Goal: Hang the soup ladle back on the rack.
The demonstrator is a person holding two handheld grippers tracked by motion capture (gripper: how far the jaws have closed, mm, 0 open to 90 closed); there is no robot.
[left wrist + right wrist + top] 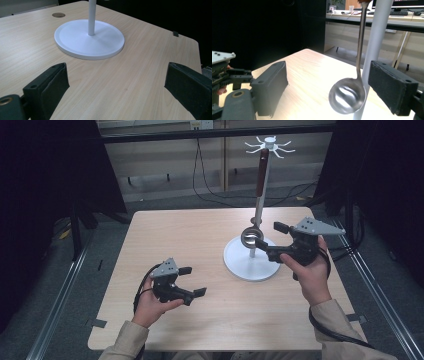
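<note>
A white stand (251,264) with a round base and a tall pole stands right of the table's middle, with hook arms at its top (270,142). A steel ladle (251,237) with a brown handle hangs from a hook, its bowl low beside the pole. My right gripper (270,236) is open, one jaw on each side of the bowl. In the right gripper view the ladle bowl (347,96) hangs between the open jaws of that gripper (329,75), in front of the pole (377,37) and touching neither jaw. My left gripper (194,281) is open and holds nothing, left of the base (89,40).
The wooden table (190,245) has a round cable hole (58,15) behind the base. Its right edge (175,33) carries a small black tab. Cables trail on the floor behind the table, and dark curtains hang on both sides.
</note>
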